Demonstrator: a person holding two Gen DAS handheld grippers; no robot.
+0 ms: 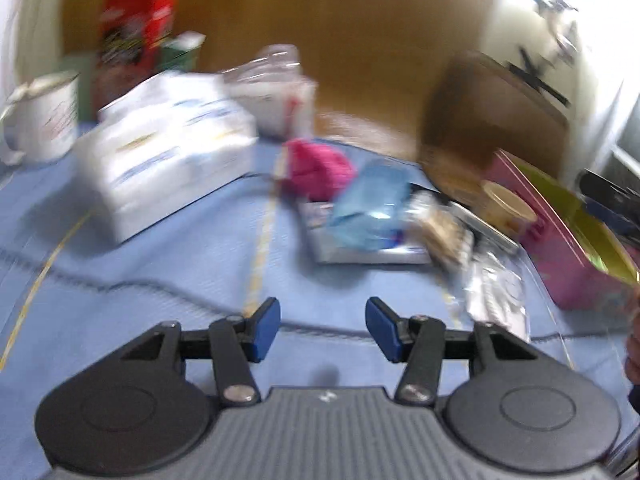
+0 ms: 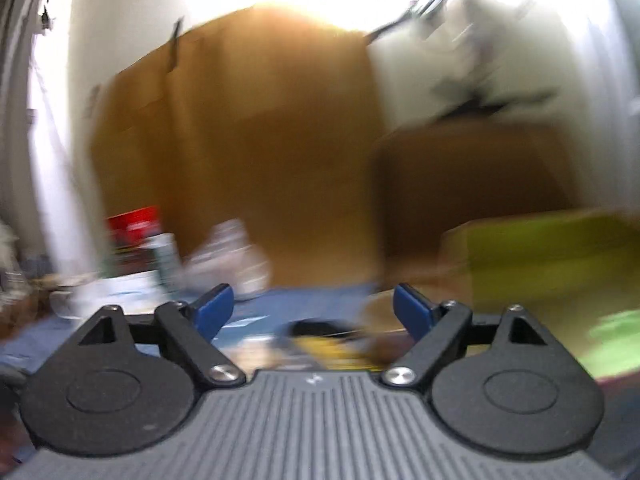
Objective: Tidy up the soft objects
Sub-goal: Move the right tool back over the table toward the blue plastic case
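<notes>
Both views are motion-blurred. In the left wrist view, a magenta soft bundle [image 1: 318, 168] and a light blue plastic pouch [image 1: 370, 208] lie on the blue cloth [image 1: 180, 264], ahead of my left gripper [image 1: 322, 330], which is open and empty, well short of them. A large white pack [image 1: 168, 160] lies to their left, a clear bag [image 1: 276, 92] behind it. My right gripper [image 2: 313, 312] is open and empty, held low over the blue cloth [image 2: 280, 300], facing a brown cardboard box [image 2: 472, 176].
A white mug [image 1: 44, 120] and a red box [image 1: 136, 32] stand at the far left. A brown box [image 1: 492, 112], a pink box [image 1: 560, 248], a small cup [image 1: 508, 204] and foil packets [image 1: 496, 284] crowd the right. A yellow-green box [image 2: 552, 256] stands at right.
</notes>
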